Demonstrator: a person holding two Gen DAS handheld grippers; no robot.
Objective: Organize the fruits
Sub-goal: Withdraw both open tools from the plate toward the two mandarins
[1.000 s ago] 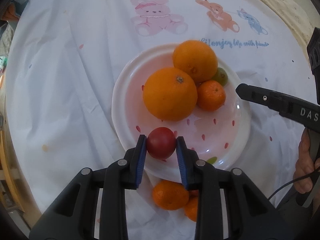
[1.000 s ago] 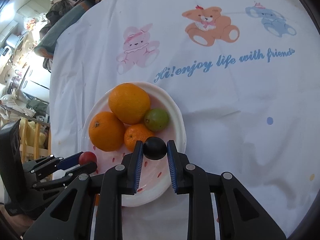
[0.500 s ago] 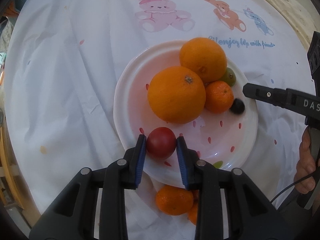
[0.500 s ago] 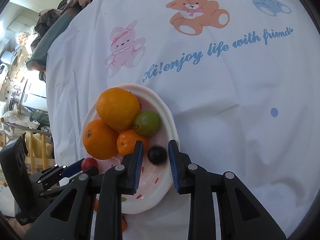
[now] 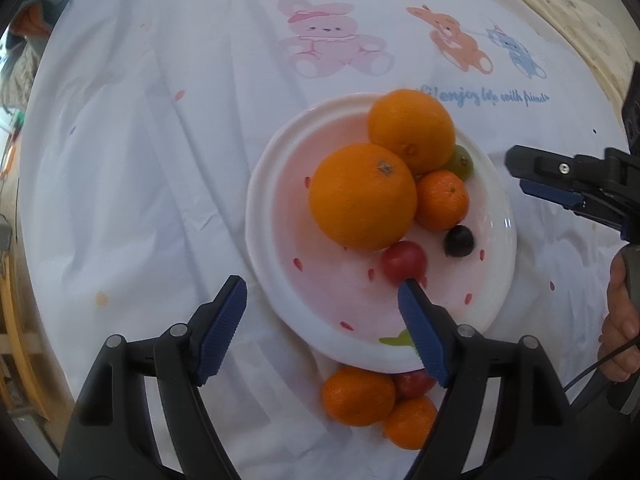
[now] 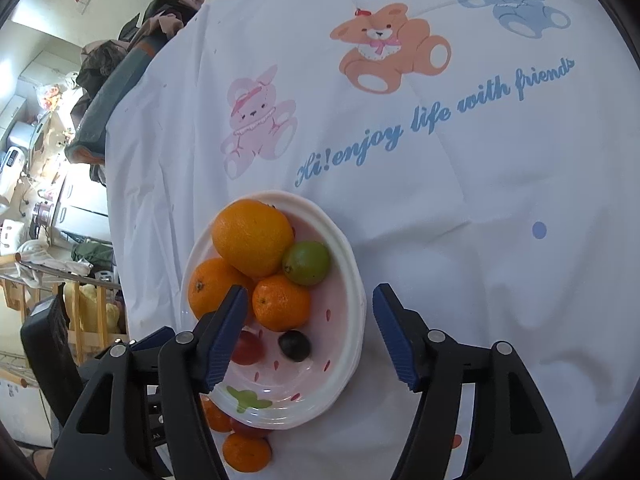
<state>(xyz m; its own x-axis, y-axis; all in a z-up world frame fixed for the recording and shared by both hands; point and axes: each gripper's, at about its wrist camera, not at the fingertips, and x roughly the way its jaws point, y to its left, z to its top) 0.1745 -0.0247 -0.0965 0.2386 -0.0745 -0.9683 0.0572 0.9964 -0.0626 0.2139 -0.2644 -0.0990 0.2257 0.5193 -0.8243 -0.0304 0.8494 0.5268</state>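
Note:
A white plate (image 5: 280,184) (image 6: 344,248) holds two large oranges (image 5: 362,196) (image 6: 250,236), a small mandarin (image 5: 442,200) (image 6: 280,307), a green fruit (image 5: 460,162) (image 6: 306,262), a dark plum (image 5: 459,241) (image 6: 294,345) and a red fruit (image 5: 403,266) (image 6: 248,347). My left gripper (image 5: 322,294) is open and empty over the plate's near edge; its right fingertip is just in front of the red fruit. My right gripper (image 6: 306,300) is open and empty above the plate's near side.
Two mandarins (image 5: 358,396) and a red fruit (image 5: 414,382) lie on the white printed tablecloth (image 5: 160,140) just off the plate's near edge. They also show in the right wrist view (image 6: 246,452). Room clutter lies beyond the table's left edge (image 6: 48,160).
My left gripper opened and let the red fruit go onto the plate. My right gripper opened wide and drew back from the dark plum, which lies on the plate.

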